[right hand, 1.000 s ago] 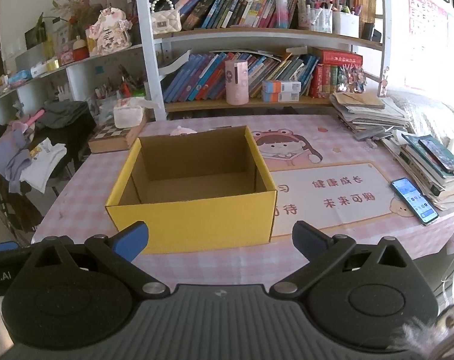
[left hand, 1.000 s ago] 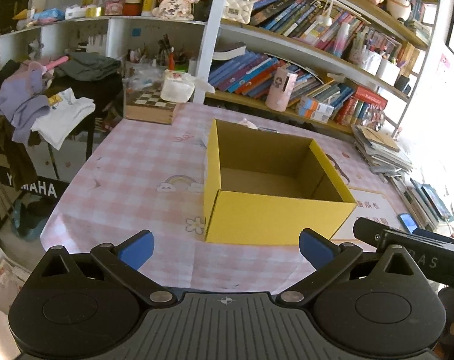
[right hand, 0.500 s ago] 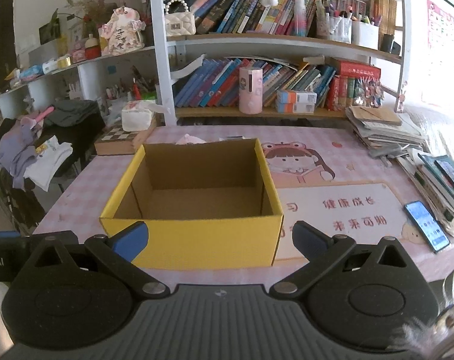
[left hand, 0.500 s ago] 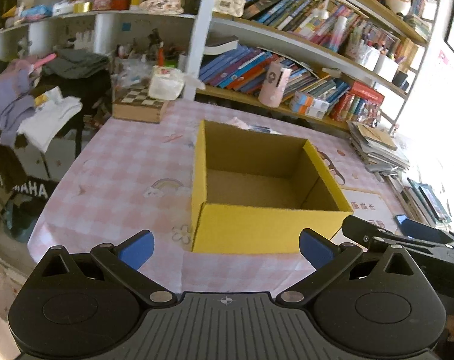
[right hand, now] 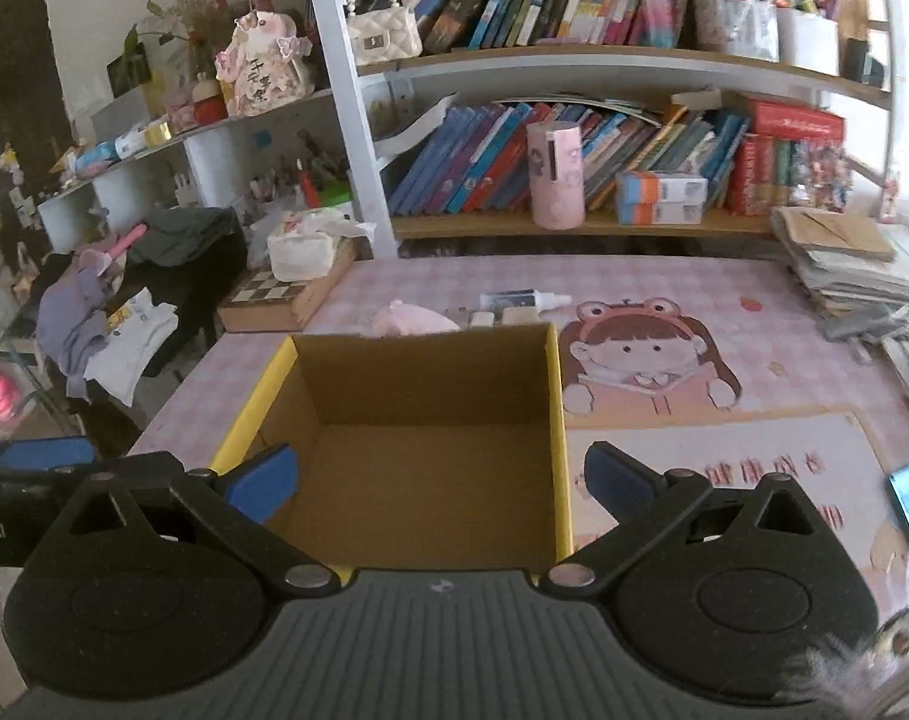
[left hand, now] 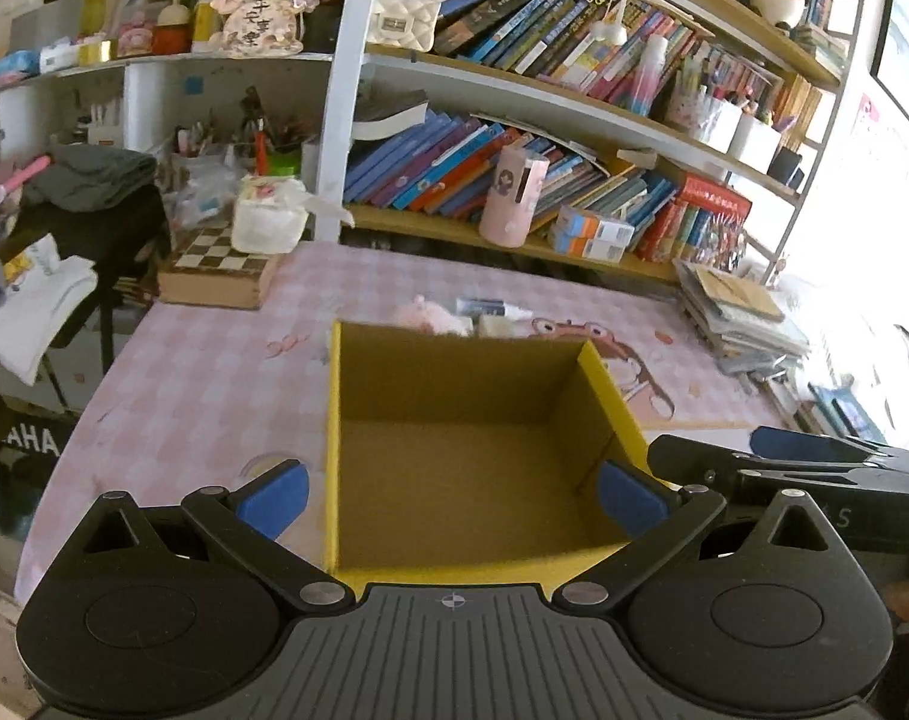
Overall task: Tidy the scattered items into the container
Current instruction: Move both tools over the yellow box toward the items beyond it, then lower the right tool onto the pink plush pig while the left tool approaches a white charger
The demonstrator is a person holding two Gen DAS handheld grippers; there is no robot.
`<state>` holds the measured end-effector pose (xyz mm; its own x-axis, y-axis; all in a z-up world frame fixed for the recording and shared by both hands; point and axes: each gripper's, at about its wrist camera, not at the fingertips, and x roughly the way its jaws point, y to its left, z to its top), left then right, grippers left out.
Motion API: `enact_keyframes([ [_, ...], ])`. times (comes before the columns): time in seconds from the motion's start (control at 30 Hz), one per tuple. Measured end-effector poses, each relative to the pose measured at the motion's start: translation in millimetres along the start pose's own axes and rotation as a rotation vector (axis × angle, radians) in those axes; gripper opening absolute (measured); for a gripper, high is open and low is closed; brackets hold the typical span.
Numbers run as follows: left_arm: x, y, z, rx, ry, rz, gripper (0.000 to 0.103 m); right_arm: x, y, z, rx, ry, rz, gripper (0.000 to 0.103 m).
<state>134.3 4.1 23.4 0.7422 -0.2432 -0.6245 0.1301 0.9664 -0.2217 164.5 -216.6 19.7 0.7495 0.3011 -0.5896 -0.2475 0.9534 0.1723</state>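
Nearest to you: L gripper (left hand: 451, 495) and R gripper (right hand: 442, 477), both w/ jaws spread wide and holding nothing. Each now hangs over the near rim of the yellow box (left hand: 333, 450), blue pads straddling its walls; a second ago both sat lower and further back, w/ the box seen side-on. You have lifted and advanced, so the views now look down into the box: bare cardboard floor, nothing tidied yet.

Beyond the far wall, now uncovered by the higher angle, lie the scattered items on the pink checked table (right hand: 754, 324): a pink plush (right hand: 412, 318) touching or just behind the box's back edge, two small pale blocks (right hand: 505, 317) beside it, and a small white bottle (right hand: 523, 300) lying flat, slightly further off.

Meaning for the task: targets are located, so the likely next step is a reach over or around the box. Farthest: bookshelf (right hand: 574, 228).
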Motion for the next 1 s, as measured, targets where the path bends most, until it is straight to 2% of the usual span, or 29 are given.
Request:
enact_keyframes([
  [0.33,45.3,8.1,51.6,-0.06,0.059,-0.011,0.103,61.9,-25.9,71.0,-0.153,0.067,0.12,0.099],
  [0.4,56.1,11.2,60.2,-0.067,0.073,0.002,0.103,76.7,-28.6,82.9,-0.192,0.085,0.142,0.092],
  [0.67,92.5,29.9,87.7,-0.114,0.114,0.036,0.103,123.5,-35.2,115.0,-0.316,0.139,0.245,0.09],
  [0.83,116.1,41.2,103.5,-0.136,0.142,0.054,0.103,151.5,-37.3,134.3,-0.362,0.15,0.259,0.089],
  [1.0,144.5,46.1,119.1,-0.137,0.166,0.047,0.102,188.6,-38.0,151.6,-0.406,0.214,0.323,0.086],
])
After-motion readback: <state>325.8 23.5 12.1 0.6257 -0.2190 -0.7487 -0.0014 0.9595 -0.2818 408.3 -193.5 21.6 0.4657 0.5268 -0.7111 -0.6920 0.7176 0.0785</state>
